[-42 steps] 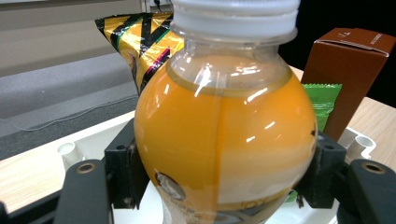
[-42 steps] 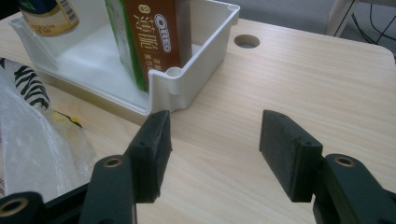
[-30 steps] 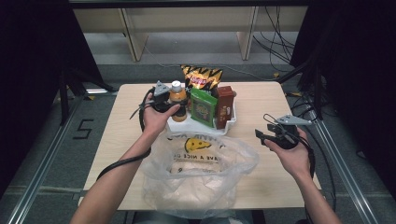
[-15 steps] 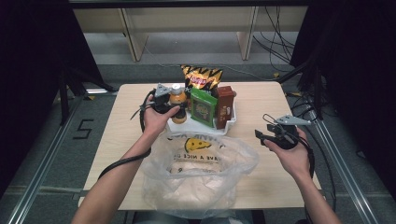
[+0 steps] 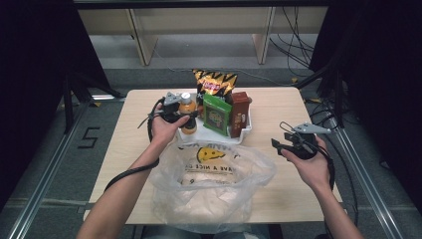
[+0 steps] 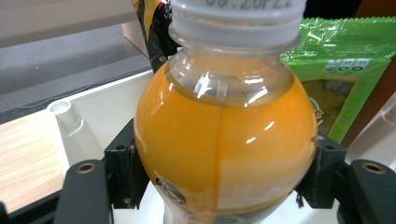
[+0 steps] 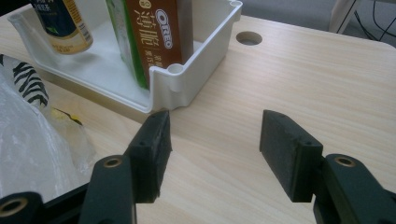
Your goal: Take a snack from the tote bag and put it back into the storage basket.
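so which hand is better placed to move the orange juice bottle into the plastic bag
Left. The left gripper already clamps the orange juice bottle in the white bin; the right gripper hangs open over bare table.

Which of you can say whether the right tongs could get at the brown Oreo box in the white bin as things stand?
Probably yes. The right tongs stand open and empty over bare table, and the brown Oreo box stands upright in the near corner of the white bin, though the green packet crowds one side.

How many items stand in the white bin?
4: juice bottle at left in the left claw, chips bag behind, green pack in the middle, brown box at right. Others may be hidden.
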{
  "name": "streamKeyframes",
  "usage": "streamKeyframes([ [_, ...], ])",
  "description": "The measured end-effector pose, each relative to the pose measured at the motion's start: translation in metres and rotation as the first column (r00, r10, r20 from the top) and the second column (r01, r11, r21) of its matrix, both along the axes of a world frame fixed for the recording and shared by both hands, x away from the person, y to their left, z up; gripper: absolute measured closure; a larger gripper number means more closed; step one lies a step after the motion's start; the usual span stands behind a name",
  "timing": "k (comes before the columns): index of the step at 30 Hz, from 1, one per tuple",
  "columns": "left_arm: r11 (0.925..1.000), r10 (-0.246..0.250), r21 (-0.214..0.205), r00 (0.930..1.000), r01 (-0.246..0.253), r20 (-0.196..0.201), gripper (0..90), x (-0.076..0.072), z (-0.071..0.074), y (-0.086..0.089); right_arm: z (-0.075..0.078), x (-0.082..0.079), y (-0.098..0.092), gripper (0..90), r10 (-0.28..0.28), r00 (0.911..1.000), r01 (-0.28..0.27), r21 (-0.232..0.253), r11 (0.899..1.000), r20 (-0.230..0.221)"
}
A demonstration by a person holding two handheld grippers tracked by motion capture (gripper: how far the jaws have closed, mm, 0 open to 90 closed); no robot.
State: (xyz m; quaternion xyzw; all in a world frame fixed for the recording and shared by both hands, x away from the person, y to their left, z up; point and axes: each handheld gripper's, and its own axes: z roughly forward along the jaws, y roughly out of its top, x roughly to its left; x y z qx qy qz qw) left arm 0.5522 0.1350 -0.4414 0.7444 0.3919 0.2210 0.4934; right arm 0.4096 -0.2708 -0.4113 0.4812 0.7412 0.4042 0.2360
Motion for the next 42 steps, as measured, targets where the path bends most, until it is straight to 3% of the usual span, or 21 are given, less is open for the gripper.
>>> streamKeyframes([
  [7, 0.9999, -0.007, 0.008, 0.9999, 0.007, -0.012, 31.0, 0.002, -0.004, 0.000, -0.001, 0.000, 0.001, 43.9, -0.002, 1.0000, 0.002, 0.010, 1.000, 0.004],
  [11, 0.9998, -0.010, 0.015, 0.9998, 0.010, -0.017, 31.0, 0.003, -0.006, 0.000, 0.000, 0.001, -0.001, 43.9, 0.010, 0.9999, -0.009, -0.013, 1.000, 0.010],
  [14, 0.9998, -0.007, 0.020, 0.9997, 0.007, -0.022, 30.9, 0.004, -0.008, 0.000, 0.000, 0.001, -0.001, 43.9, 0.009, 1.0000, -0.009, -0.010, 1.000, 0.001],
  [16, 0.9998, -0.003, 0.018, 0.9997, 0.003, -0.026, 30.9, 0.004, -0.009, 0.000, 0.000, 0.000, 0.001, 43.8, -0.007, 0.9998, 0.007, 0.023, 1.000, -0.017],
  [20, 0.9996, -0.006, 0.029, 0.9995, 0.007, -0.030, 30.9, 0.004, -0.010, 0.001, 0.001, -0.001, 0.001, 43.8, -0.012, 0.9996, 0.013, 0.018, 1.000, -0.026],
  [26, 0.9987, -0.003, 0.051, 0.9993, 0.005, -0.037, 30.9, 0.005, -0.011, 0.003, 0.001, -0.001, 0.000, 43.8, -0.010, 0.9999, 0.010, 0.013, 1.000, -0.014],
  [27, 0.9994, 0.001, 0.036, 0.9994, 0.000, -0.034, 30.9, 0.005, -0.012, 0.002, 0.001, -0.001, 0.000, 43.8, -0.008, 0.9999, 0.009, 0.015, 1.000, -0.015],
  [41, 0.9990, -0.002, 0.045, 0.9985, 0.005, -0.055, 30.8, 0.008, -0.018, -0.001, 0.001, 0.000, -0.001, 43.8, -0.003, 1.0000, 0.003, 0.003, 1.000, -0.004],
  [42, 0.9980, -0.007, 0.062, 0.9984, 0.011, -0.057, 30.8, 0.008, -0.018, 0.000, 0.001, 0.000, -0.001, 43.8, -0.002, 1.0000, 0.002, 0.002, 1.000, -0.003],
])
